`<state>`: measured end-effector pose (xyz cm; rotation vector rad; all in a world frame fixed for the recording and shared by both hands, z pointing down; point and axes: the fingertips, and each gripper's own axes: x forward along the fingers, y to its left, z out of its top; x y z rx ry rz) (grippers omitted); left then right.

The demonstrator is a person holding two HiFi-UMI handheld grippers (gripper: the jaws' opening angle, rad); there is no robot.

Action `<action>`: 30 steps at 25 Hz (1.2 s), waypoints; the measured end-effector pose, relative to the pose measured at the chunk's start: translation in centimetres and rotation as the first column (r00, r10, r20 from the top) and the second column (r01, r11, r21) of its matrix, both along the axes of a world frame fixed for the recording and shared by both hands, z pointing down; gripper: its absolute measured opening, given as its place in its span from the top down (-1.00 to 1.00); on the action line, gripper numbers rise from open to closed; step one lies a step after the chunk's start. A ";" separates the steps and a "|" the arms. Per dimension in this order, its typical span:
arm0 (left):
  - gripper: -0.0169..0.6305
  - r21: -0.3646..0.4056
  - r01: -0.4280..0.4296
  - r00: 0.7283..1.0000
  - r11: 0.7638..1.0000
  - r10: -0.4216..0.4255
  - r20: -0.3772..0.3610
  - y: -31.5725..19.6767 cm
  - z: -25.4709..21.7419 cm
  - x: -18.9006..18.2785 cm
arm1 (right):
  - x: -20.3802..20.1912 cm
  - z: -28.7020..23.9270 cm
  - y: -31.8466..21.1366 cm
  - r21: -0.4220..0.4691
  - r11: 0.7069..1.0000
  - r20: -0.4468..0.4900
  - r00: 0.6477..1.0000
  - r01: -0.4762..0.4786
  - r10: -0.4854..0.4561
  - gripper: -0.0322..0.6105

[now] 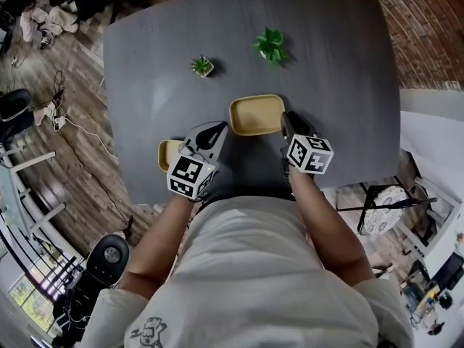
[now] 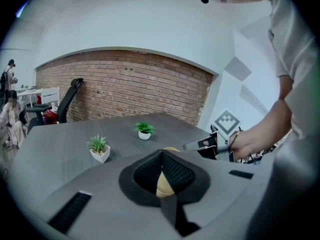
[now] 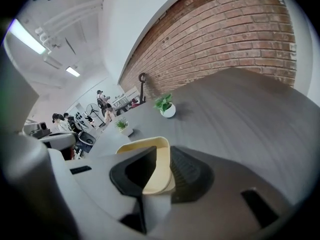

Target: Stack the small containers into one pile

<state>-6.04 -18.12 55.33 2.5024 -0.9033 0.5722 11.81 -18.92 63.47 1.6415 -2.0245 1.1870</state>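
Note:
A yellow rectangular container rests on the grey table in front of me. My right gripper is at its right edge. In the right gripper view the container's wall stands in the gap of my right gripper, whose jaws are parted wider than the wall. My left gripper points at the container's near left corner. Its tips meet, and yellow shows in the wedge behind them. A second yellow container lies by the table's near edge, half hidden under the left gripper.
Two small potted plants stand further back on the table. The table's near edge runs just under my hands. An office chair is on the floor at lower left, and a brick wall is beyond the table.

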 end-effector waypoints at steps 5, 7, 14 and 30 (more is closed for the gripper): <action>0.91 0.044 0.009 1.000 0.999 -0.009 -0.014 0.7 -1.7 -0.4 | -0.5 -2.2 0.8 0.054 0.998 -0.037 0.999 0.040 -0.038 0.67; 0.91 0.056 0.021 0.999 0.998 -0.019 -0.032 1.1 -2.6 -0.6 | -0.7 -3.1 1.2 0.079 0.995 -0.054 0.997 0.061 -0.057 0.66; 0.91 0.119 0.033 0.998 0.992 -0.026 -0.065 3.9 -6.2 -1.9 | -3.4 -7.9 3.7 0.187 0.968 -0.128 0.982 0.164 -0.142 0.67; 0.91 0.236 0.062 0.993 0.970 -0.037 -0.110 13.4 -11.3 -6.4 | -7.9 -16.2 12.6 0.363 0.885 -0.227 0.949 0.293 -0.221 0.66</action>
